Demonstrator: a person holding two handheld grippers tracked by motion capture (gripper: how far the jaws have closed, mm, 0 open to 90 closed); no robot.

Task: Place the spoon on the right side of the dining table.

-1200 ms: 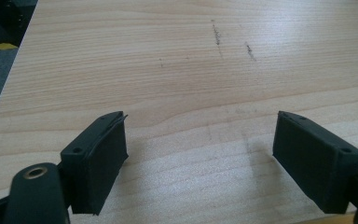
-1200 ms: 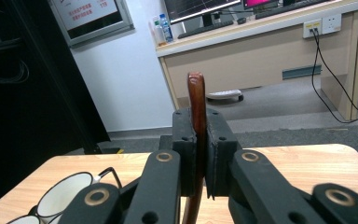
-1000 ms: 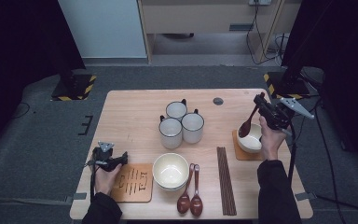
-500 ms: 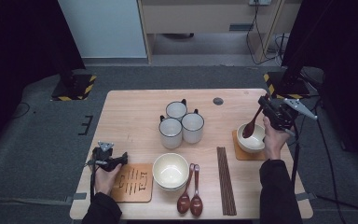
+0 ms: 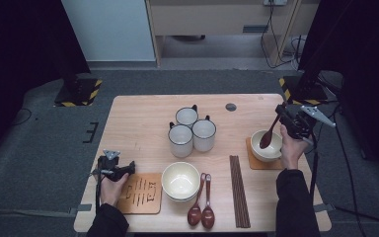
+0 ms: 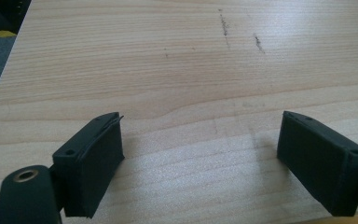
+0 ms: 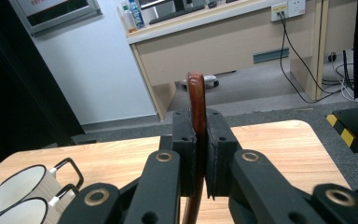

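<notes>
Brown spoon (image 5: 267, 138) is pinched tight by the right tongs (image 5: 282, 118), its scoop in the white bowl (image 5: 267, 147). Tilted, it could slip or tip the bowl. Left tongs (image 5: 124, 168) gape wide, empty.

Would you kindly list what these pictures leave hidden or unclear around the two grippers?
- Right gripper view: the dark red wooden spoon has its bowl end cut off by the bottom edge, behind the jaws.
- High view: whether the spoon touches the inside of the small cream bowl is too small to tell.
- High view: the left gripper has jaws too small to judge.
</notes>
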